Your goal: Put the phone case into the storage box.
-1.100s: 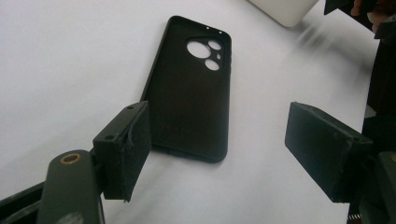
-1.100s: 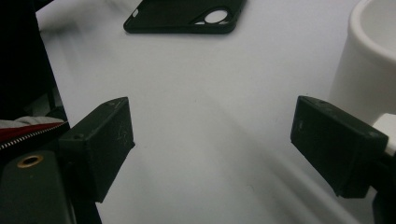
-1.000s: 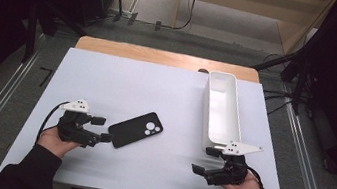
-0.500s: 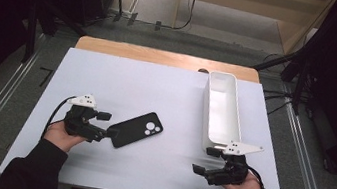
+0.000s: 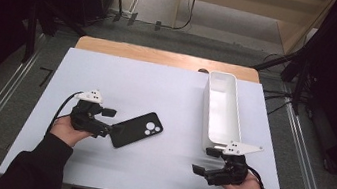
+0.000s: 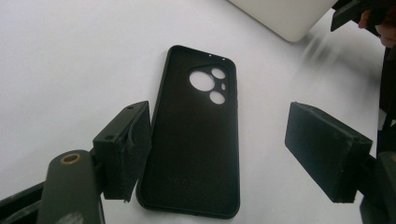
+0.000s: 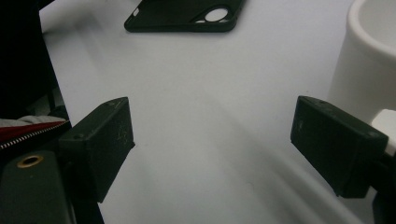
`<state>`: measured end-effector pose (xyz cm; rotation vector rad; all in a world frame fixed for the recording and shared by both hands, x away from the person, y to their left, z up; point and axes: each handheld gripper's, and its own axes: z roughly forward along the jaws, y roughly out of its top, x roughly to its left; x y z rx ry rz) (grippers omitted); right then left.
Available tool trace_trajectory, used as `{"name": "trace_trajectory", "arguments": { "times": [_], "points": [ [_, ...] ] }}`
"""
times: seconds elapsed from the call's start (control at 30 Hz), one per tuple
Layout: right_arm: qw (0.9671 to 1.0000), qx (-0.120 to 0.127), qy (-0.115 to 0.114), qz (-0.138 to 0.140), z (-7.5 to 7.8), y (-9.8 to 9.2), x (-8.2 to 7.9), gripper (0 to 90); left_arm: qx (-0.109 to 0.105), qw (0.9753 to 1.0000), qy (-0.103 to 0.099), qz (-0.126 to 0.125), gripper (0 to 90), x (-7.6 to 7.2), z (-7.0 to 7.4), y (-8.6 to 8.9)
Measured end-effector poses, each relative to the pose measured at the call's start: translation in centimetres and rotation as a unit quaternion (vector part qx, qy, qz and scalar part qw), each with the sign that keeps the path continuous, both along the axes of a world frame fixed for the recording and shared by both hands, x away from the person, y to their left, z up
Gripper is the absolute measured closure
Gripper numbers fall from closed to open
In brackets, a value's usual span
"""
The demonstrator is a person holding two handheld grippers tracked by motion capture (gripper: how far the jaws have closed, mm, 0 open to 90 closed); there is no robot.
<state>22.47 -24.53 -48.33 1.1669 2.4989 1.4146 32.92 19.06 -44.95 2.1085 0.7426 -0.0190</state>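
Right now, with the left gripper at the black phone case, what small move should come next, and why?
Probably ease the left gripper a little forward and close it on the phone case. Its jaws stand open, the case's near end lies flat between them, and one pad is already at its edge, so little travel seems needed.

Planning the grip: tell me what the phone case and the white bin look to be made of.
Phone case: probably soft silicone or rubbery plastic; matte black, no glare, thin raised lip and camera cutouts. White bin: likely hard moulded plastic; smooth, faintly glossy walls with rounded corners. Neither is certain from looks alone.
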Motion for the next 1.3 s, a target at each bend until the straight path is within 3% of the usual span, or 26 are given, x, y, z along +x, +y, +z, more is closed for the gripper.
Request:
{"name": "trace_trajectory", "arguments": {
  "times": [0.73,0.97,1.03,1.07,1.13,1.3],
  "points": [
    [1.0,-0.002,-0.001,0.003,0.0,0.0,0.0,11.6,0.017,0.9998,-0.005,-0.009,22.5,2.5,0.0,-3.4],
    [1.0,-0.002,-0.003,0.003,0.0,-0.1,0.0,11.6,0.017,0.9997,-0.002,-0.016,22.4,2.5,-0.1,-3.9],
    [1.0,-0.002,-0.003,0.003,0.0,-0.1,0.0,11.6,0.007,0.9998,0.0,-0.02,22.1,2.5,-0.1,-3.8],
    [1.0,-0.002,-0.004,0.003,0.0,-0.1,0.0,11.6,0.002,0.9997,0.001,-0.022,18.2,2.5,-0.1,-3.9],
    [1.0,-0.002,-0.004,0.003,0.0,-0.1,0.0,11.6,-0.002,0.9997,-0.006,-0.024,0.0,2.5,-0.1,-4.0],
    [1.0,-0.002,-0.002,0.003,0.0,-0.1,0.0,11.6,0.0,0.9997,-0.019,-0.016,0.0,2.4,-0.1,-4.0]
  ]
}}
